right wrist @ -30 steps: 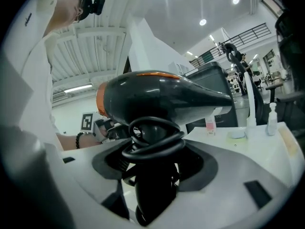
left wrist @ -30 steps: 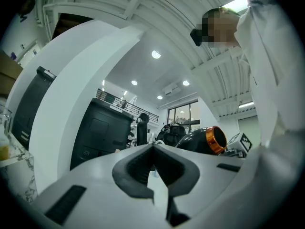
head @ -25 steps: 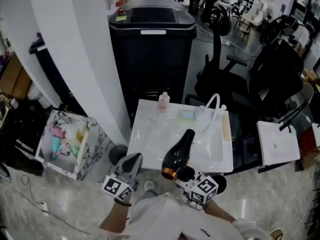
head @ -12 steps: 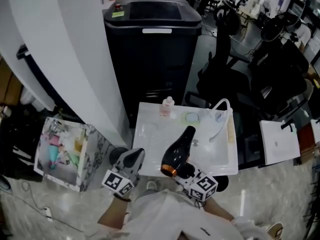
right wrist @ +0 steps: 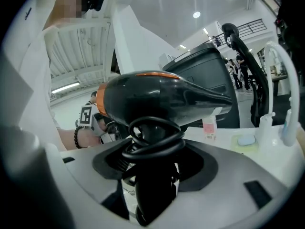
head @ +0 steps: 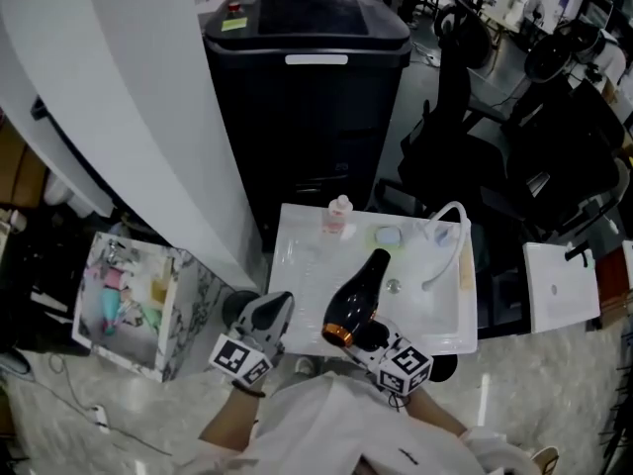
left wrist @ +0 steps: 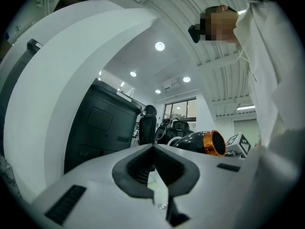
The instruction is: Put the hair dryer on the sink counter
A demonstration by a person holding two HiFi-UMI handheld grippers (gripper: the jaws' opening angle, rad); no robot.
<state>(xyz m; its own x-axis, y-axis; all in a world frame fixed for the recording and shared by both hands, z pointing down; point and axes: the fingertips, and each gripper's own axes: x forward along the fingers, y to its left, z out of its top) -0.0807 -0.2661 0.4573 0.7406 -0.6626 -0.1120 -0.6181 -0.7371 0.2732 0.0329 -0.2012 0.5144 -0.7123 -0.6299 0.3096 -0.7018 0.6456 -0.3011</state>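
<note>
The hair dryer point(head: 356, 300) is black and glossy with an orange ring at its rear end. It hangs over the front middle of the white sink counter point(head: 297, 265), nozzle pointing toward the back. My right gripper point(head: 378, 342) is shut on its handle, which has the black cord wound round it. In the right gripper view the hair dryer point(right wrist: 162, 101) fills the space above the right gripper point(right wrist: 152, 185). My left gripper point(head: 265, 323) hovers at the counter's front left corner. The left gripper point(left wrist: 153, 149) has its jaws together and holds nothing.
On the counter's back edge stand a pink bottle point(head: 338, 216), a soap dish point(head: 388, 236) and a white faucet with hose point(head: 450, 236). Behind it is a tall black cabinet point(head: 307, 87), a white pillar point(head: 129, 117) to the left, a marbled box point(head: 134, 300), and black chairs point(head: 534, 156) at the right.
The head view has shifted a little, so the counter sits slightly further right in the picture. Both grippers and the hair dryer keep about the same place over the counter's front.
</note>
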